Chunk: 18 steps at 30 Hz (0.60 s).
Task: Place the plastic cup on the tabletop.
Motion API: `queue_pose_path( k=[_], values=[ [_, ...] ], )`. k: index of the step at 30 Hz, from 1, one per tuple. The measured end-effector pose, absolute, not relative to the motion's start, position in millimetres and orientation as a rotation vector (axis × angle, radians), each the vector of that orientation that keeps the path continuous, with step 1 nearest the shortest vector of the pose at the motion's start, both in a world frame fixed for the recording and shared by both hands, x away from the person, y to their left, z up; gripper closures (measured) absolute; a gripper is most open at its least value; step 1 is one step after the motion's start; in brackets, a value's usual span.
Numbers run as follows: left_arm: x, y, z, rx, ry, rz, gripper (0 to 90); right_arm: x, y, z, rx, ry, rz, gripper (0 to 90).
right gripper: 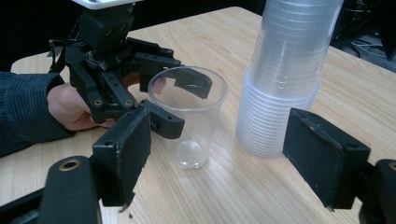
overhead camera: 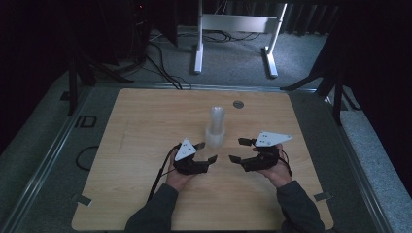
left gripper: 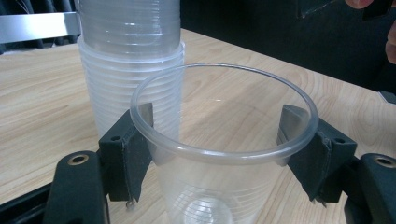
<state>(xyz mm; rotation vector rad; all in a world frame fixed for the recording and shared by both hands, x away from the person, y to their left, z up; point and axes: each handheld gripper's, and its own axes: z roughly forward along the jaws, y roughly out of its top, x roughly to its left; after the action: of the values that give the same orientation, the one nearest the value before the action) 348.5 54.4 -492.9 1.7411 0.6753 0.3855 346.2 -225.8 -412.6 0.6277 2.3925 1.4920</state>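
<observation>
Cup, clear plastic, stood upright on the table just beside a stack of cups. Left gripper had a jaw at each side of its rim, seemingly touching. Right gripper hung nearby, jaws spread, holding nothing.

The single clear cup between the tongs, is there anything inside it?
Nothing shows inside the cup: its ribbed bottom and the wooden table are visible through it. Behind it stands a cup stack, partly hidden by its rim.
</observation>
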Motion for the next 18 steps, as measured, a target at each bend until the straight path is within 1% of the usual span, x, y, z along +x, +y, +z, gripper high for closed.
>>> queue_pose_path(
  k=[18],
  values=[
    [347.4,54.3,-495.2,1.762,0.671,0.385,27.5,346.3,-225.9,-412.3,0.627,2.391,1.492,23.2]
  ],
)
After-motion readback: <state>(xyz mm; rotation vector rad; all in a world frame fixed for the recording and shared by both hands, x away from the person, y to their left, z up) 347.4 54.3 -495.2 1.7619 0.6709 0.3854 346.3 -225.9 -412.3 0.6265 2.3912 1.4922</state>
